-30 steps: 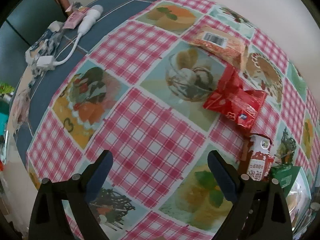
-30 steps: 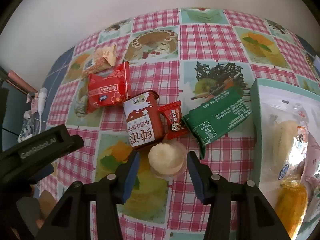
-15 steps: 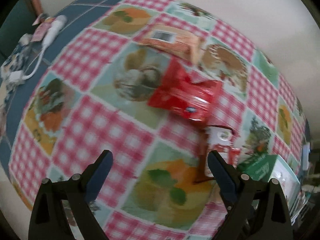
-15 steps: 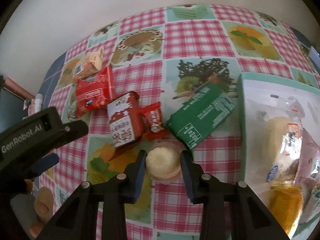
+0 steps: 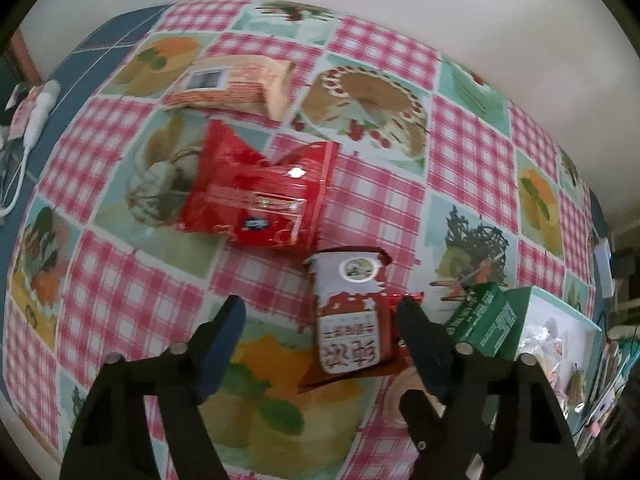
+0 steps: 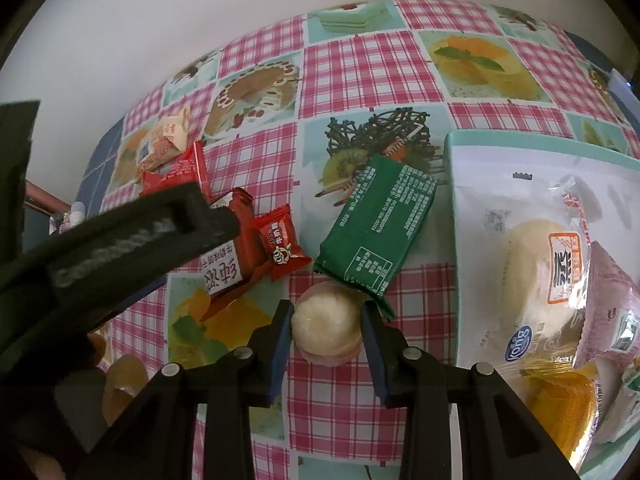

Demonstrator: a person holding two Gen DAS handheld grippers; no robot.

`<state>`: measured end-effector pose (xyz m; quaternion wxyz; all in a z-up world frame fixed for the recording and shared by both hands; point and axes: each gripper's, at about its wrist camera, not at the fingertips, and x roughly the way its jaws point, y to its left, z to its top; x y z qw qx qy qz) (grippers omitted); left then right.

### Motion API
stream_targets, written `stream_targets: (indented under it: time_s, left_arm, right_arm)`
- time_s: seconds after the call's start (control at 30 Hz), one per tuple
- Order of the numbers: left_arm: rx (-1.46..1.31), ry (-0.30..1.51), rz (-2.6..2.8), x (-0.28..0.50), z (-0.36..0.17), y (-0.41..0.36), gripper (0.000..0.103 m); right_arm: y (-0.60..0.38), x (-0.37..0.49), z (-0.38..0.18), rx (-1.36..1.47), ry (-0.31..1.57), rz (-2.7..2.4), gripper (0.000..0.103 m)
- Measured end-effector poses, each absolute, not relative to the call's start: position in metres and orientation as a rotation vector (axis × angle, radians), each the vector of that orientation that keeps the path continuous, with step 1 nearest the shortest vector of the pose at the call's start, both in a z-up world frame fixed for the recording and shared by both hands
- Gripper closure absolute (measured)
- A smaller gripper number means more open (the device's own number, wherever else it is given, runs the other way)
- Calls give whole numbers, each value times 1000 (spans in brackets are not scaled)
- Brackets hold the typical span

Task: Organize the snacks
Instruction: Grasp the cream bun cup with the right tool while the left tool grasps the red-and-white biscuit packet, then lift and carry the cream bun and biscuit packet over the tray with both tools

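My right gripper point(image 6: 326, 330) is shut on a pale round jelly cup point(image 6: 326, 320), one pad on each side, low over the checked tablecloth. My left gripper point(image 5: 320, 308) hangs over a red-and-white snack packet point(image 5: 348, 320). Its jaws are closing; the packet lies between them nearer the right finger, and the pads stand clear of it. Beside that packet point(image 6: 228, 264) lie a small red candy point(image 6: 280, 242) and a green packet point(image 6: 376, 232). Further back are a large red packet point(image 5: 260, 192) and a beige striped packet point(image 5: 236, 88).
A teal tray point(image 6: 452, 168) at the right holds bagged buns and an orange snack. The left gripper's black body point(image 6: 120, 240) crosses the right wrist view, with a hand point(image 6: 120, 380) under it. A white cable point(image 5: 40, 108) lies at the table's far left edge. A pale wall backs the table.
My left gripper swept across the table from the bare cloth to the red-and-white packet, and its jaws narrowed. My right gripper's fingers came together on the jelly cup.
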<state>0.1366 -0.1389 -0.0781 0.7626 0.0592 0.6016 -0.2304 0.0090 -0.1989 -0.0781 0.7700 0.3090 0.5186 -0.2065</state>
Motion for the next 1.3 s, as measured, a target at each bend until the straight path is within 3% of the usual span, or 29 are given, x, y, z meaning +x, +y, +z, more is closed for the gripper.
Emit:
stream_targets:
  time_s: [0.07, 0.2, 0.27, 0.37, 0.7, 1.3]
  left_arm:
    - [142, 1296, -513, 135, -78, -143, 30]
    - [165, 1295, -524, 132, -83, -152, 47]
    - [172, 1302, -527, 129, -85, -149, 48]
    - [170, 1323, -532, 125, -88, -146, 61]
    - [192, 1328, -489, 128, -79, -128, 62]
    - [168, 1106, -483, 110, 27, -102, 62]
  right_arm:
    - [-199, 9, -78, 674, 1125, -446, 66]
    - [-199, 9, -79, 681, 1124, -447, 66]
    - [-200, 8, -79, 682, 1125, -447, 66]
    - [-200, 7, -78, 683, 1126, -447, 67]
    - [-200, 3, -70, 693, 1107, -440, 68]
    - [-208, -14, -8, 675, 1006, -466, 68]
